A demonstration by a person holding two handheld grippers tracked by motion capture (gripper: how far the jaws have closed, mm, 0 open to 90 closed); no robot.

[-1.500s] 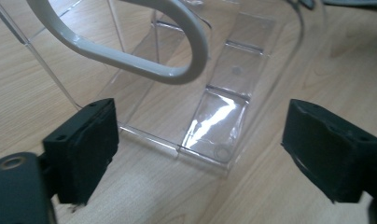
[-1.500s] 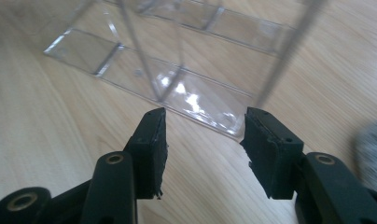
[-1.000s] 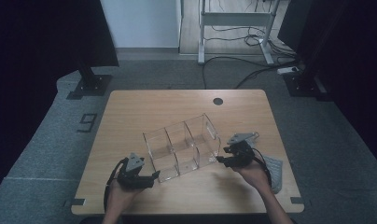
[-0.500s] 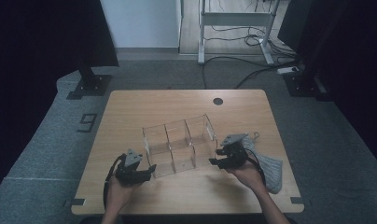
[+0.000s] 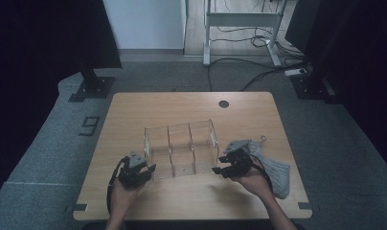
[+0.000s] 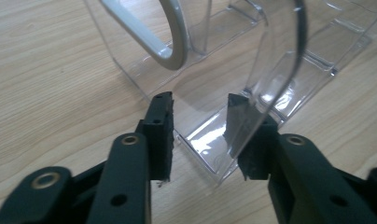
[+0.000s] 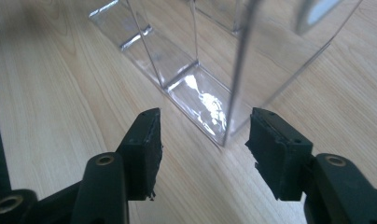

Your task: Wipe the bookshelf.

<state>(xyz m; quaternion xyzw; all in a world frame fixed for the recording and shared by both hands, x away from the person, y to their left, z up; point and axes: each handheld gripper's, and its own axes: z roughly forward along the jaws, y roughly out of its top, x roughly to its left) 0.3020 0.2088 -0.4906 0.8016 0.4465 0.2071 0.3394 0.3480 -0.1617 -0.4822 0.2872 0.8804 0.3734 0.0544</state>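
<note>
Clear plastic, a rectangular organiser box (image 5: 180, 147) split into compartments, sits on the pale wooden table (image 5: 134, 110) between my two grippers. My left gripper (image 5: 142, 171) is at the box's near left corner. Seen along its own jaws, my left gripper (image 6: 200, 123) straddles that corner: the transparent end wall (image 6: 266, 79) runs in front of the right-hand pad (image 6: 240, 126), and the left-hand pad (image 6: 161, 123) stands a little off from the plastic. These jaws have just been closing and are now fairly narrow, with the wall between them, but I cannot tell whether both pads press on it. A grey-white curved handle (image 6: 170, 46) lies past my jaws, farther inside the box.

My right gripper (image 5: 223, 167) is at the box's near right corner. Seen along its jaws, my right gripper (image 7: 203, 140) stands half open, the box's corner edge (image 7: 235, 84) rising between the pads with a gap on each side. A grey ribbed cloth (image 5: 278, 170) lies just to the right of my right hand.
</note>
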